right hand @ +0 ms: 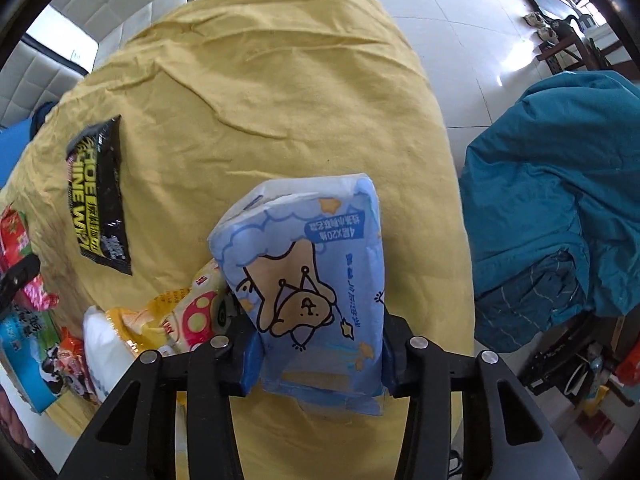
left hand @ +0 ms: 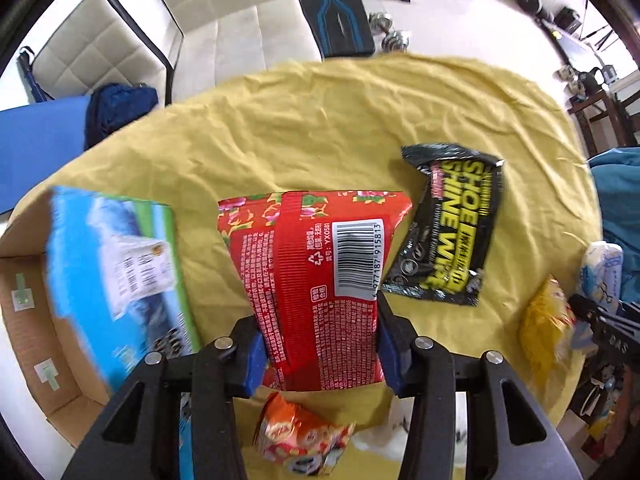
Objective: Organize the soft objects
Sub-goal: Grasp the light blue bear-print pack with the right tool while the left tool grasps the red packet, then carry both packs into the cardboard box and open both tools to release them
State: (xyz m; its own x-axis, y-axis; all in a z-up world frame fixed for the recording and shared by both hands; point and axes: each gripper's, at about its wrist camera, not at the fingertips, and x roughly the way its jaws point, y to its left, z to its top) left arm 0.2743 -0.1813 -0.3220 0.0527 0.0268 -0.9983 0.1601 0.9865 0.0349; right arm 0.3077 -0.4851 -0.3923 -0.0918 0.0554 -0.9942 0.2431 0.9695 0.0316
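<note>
Left hand-held gripper [left hand: 320,356] clamps red packet [left hand: 316,280]; blue-green carton [left hand: 116,272] blurred.

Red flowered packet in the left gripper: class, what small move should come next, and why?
Probably carry the red flowered packet, clamped in the left gripper, leftward over the open cardboard box and release it; the box already holds a blue-green carton.

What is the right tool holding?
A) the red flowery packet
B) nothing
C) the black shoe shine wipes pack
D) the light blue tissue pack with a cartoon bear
D: the right tool is shut on the light blue soft tissue pack with a cartoon bear, while the black shoe shine wipes pack lies on the yellow cloth.
</note>
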